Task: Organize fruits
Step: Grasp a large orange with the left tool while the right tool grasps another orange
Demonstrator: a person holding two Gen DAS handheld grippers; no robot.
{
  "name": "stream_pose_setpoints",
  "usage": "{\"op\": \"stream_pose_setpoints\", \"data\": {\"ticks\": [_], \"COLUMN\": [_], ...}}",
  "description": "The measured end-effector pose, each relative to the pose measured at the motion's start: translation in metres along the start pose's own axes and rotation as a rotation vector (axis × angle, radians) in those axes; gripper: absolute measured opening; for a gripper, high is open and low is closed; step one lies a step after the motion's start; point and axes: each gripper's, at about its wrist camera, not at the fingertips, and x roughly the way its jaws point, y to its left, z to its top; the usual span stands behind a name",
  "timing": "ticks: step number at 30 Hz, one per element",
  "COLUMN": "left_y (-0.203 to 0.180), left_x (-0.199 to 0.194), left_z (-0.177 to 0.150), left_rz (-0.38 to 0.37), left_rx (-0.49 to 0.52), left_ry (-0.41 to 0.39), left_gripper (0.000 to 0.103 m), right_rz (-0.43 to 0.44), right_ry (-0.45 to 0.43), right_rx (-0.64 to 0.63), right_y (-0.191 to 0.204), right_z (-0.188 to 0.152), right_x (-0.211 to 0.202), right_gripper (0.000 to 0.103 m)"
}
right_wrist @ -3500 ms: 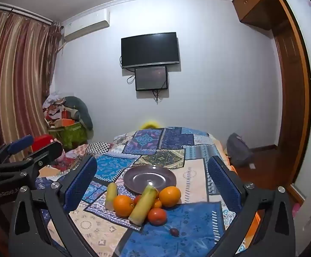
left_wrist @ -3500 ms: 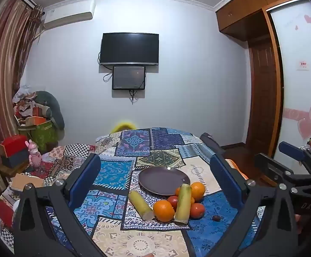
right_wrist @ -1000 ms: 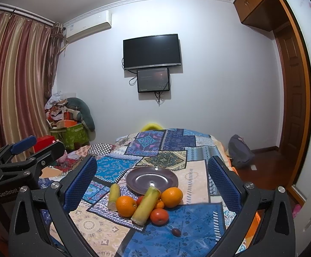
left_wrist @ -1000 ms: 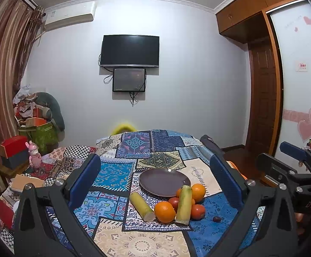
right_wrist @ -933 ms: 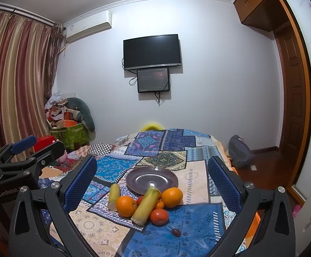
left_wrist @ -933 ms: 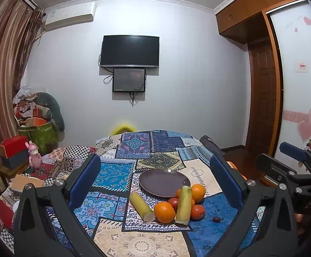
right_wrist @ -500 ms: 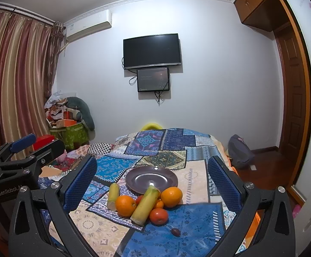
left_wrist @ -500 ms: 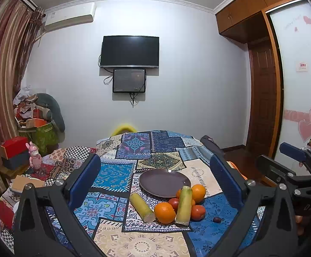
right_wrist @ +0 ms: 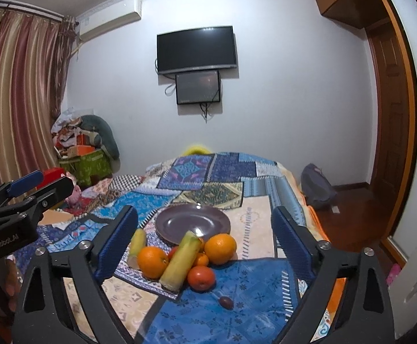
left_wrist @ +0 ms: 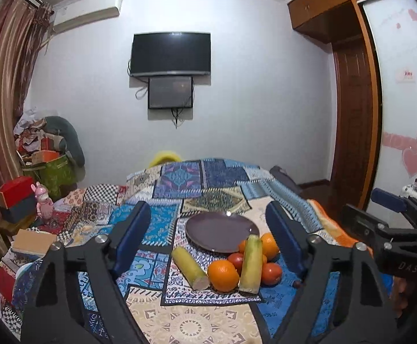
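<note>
Purple and bare, the plate (right_wrist: 192, 223) sits on the bed (right_wrist: 254, 292) with nothing on it yet. All the fruit lies in a small heap just in front of it. Two oranges (right_wrist: 152, 261), two red tomatoes (right_wrist: 201, 278) and two pale green stalks (right_wrist: 179, 261) are there. One stalk leans on top of the heap and the other lies flat beside it (left_wrist: 190, 268). A tiny dark fruit (right_wrist: 226, 302) lies alone, nearer the camera.

So I think the job has not started. Every piece still has to go on the plate.

Both tongs are spread wide and hold nothing. The left tongs (left_wrist: 208, 239) and the right tongs (right_wrist: 204, 235) hang in the air above the bed, well back from the heap.
</note>
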Motion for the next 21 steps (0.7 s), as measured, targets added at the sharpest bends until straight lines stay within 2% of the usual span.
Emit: {"op": "stream_pose_setpoints", "data": {"ticks": [4,10,16,21], "left_y": [0.004,0.014,0.018,0.015], "left_x": [0.023,0.069,0.110,0.133], "left_z": [-0.008,-0.026,-0.045,-0.057], "left_rz": [0.012,0.013,-0.016,-0.049], "left_rx": [0.010,-0.018,-0.043,-0.048], "left_ry": [0.055,0.178,0.297,0.355], "left_gripper": [0.073,0.063,0.053,0.049], "right_rz": [-0.002,0.020,0.053,0.092], "right_ry": [0.051,0.142,0.244,0.334], "right_rx": [-0.005,0.003,0.014,0.050], "right_y": [-0.008,-0.023,-0.034,-0.045], "right_z": [-0.004,-0.012,-0.025,-0.037], "right_x": [0.016,0.045,0.075,0.100], "right_gripper": [0.077,0.062,0.050,0.046]}}
